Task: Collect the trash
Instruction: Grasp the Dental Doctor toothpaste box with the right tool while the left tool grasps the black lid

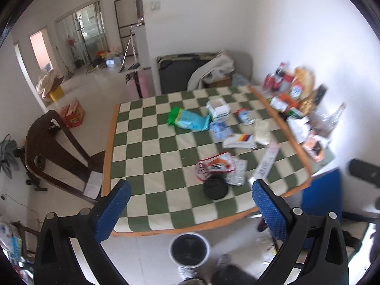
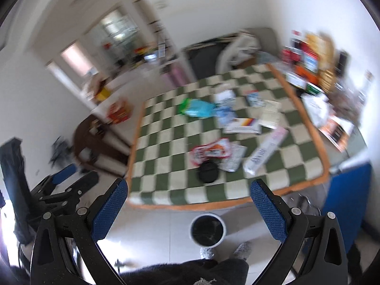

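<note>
Trash lies on a table with a green-and-cream checked cloth (image 1: 147, 156) (image 2: 166, 166): a red snack wrapper (image 1: 215, 165) (image 2: 210, 152), a black round lid (image 1: 216, 187) (image 2: 208, 171), a blue-green bag (image 1: 187, 120) (image 2: 197, 108), a long white box (image 1: 266, 163) (image 2: 266, 150), a white carton (image 1: 218, 109) and other wrappers. A white bin with a black liner (image 1: 189, 249) (image 2: 207, 230) stands on the floor at the table's near edge. My left gripper (image 1: 190, 197) and right gripper (image 2: 188, 193) are both open and empty, held high above the near edge.
A dark wooden chair (image 1: 54, 149) (image 2: 92, 140) stands left of the table. Packaged goods (image 1: 299, 99) (image 2: 315, 71) are piled along the wall at right. A blue panel (image 1: 323, 194) (image 2: 346, 197) is at the right corner. The left gripper shows in the right wrist view (image 2: 68, 185).
</note>
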Demonstrator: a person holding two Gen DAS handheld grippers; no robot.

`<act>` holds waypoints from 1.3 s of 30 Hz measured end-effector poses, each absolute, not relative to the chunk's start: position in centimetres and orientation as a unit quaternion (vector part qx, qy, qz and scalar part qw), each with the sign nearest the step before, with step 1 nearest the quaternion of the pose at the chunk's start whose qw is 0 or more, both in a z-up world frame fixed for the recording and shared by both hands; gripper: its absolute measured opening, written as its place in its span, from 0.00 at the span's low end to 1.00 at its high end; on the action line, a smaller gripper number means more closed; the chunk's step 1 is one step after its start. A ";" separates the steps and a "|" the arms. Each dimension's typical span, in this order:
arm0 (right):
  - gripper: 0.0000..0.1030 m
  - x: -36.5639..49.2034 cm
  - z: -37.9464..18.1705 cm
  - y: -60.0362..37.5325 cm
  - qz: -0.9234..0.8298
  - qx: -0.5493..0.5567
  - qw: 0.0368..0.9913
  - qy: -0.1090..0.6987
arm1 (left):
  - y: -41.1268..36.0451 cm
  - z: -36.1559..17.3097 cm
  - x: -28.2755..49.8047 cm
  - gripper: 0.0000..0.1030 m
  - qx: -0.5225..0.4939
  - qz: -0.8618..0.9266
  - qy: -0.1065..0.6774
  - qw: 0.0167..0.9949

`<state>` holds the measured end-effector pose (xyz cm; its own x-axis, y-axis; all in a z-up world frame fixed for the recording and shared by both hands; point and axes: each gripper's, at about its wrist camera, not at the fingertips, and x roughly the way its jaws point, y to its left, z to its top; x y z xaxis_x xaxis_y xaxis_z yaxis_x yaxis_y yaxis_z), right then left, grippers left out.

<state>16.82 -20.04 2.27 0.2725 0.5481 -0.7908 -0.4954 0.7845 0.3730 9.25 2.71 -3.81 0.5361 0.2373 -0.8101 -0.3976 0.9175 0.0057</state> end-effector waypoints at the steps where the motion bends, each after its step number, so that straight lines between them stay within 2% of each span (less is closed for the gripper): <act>1: 1.00 17.5 1.4 -20.7 0.310 0.033 0.802 0.509 | 3.1 -5.2 10.0 1.00 -0.087 0.185 0.454 0.867; 8: 1.00 26.3 -9.1 -22.7 0.153 0.083 0.812 0.557 | 4.5 -17.5 16.7 1.00 -0.061 0.184 0.568 0.800; 12: 0.98 32.3 -16.9 -22.9 0.116 0.087 0.789 0.597 | 4.9 -26.1 20.0 1.00 -0.167 0.152 0.651 0.725; 15: 0.97 36.4 -23.6 -21.7 0.112 0.094 0.744 0.651 | 4.5 -30.3 21.9 1.00 -0.226 0.147 0.675 0.687; 19: 0.97 39.4 -29.0 -19.8 0.110 0.083 0.712 0.689 | 3.5 -34.7 25.0 1.00 -0.257 0.149 0.698 0.652; 23: 0.97 41.4 -31.9 -17.8 0.109 0.064 0.697 0.706 | 2.9 -37.2 26.5 1.00 -0.268 0.157 0.713 0.629; 28: 0.97 43.7 -34.5 -15.2 0.102 0.048 0.692 0.713 | 2.4 -37.8 26.9 0.98 -0.262 0.174 0.724 0.614; 30: 0.92 44.5 -35.6 -14.3 0.098 0.043 0.688 0.718 | 2.5 -37.8 26.7 0.90 -0.258 0.182 0.724 0.613; 33: 0.73 45.0 -37.2 -13.3 0.097 0.035 0.676 0.730 | 2.7 -37.4 26.5 0.86 -0.256 0.185 0.718 0.620; 34: 0.63 44.9 -37.4 -13.1 0.096 0.029 0.675 0.731 | 2.8 -37.5 26.4 0.85 -0.255 0.186 0.717 0.622; 39: 0.58 44.5 -37.1 -13.9 0.101 0.023 0.685 0.722 | 2.8 -36.3 26.1 0.85 -0.246 0.190 0.709 0.633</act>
<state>44.48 -13.86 -37.15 -0.0615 0.1708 -0.9834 -0.1045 0.9787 0.1765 26.15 2.82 -36.27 -0.0773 -0.1072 -0.9912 -0.5890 0.8071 -0.0414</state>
